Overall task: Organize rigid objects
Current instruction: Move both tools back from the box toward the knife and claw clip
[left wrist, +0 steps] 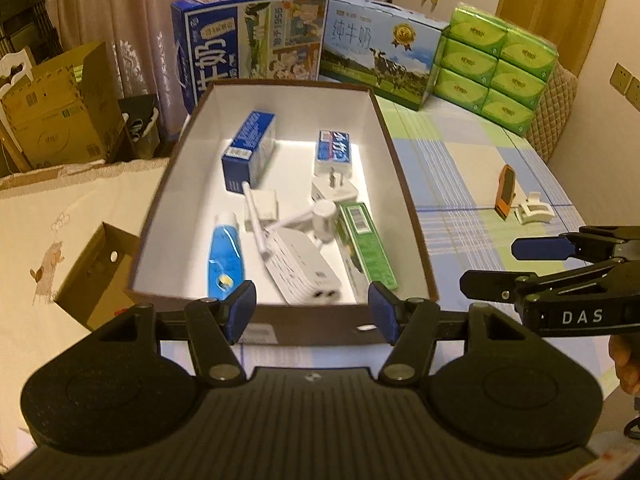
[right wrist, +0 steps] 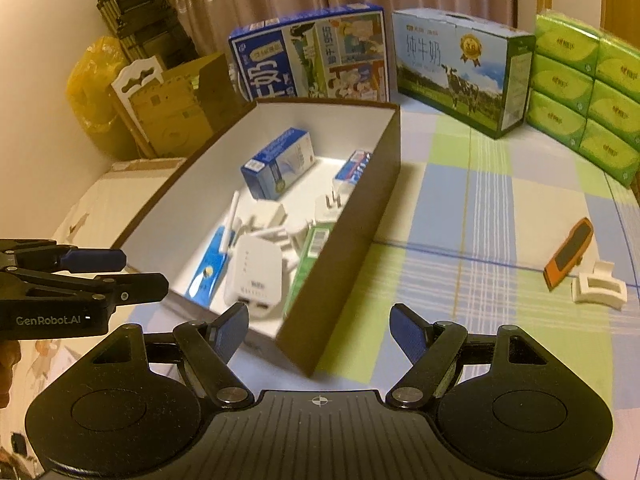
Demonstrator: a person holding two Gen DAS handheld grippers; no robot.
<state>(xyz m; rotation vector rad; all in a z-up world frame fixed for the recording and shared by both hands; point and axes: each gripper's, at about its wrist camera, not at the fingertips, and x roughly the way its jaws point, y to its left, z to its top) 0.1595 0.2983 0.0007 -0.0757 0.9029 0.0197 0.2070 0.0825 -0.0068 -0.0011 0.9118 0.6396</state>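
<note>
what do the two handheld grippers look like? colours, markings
Both match: matte black bodies with round ribbed housings and silver pivot screws, linkage arms ending in blue pads. The left gripper has a side label reading "GenRobot.AI", seen from the right wrist view; the right gripper shows "DAS" in white lettering. No sleeves visible.

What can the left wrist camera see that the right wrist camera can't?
Only the left wrist view shows the small open cardboard box with a round hole on the cream cloth beside the big box.

Only the right wrist view shows the yellow plastic bag and the dark folded metal cart by the curtain.

Both show the brown-walled, white-lined box of small items, the orange and black utility knife, the white hair clip and the green tissue packs.
</note>
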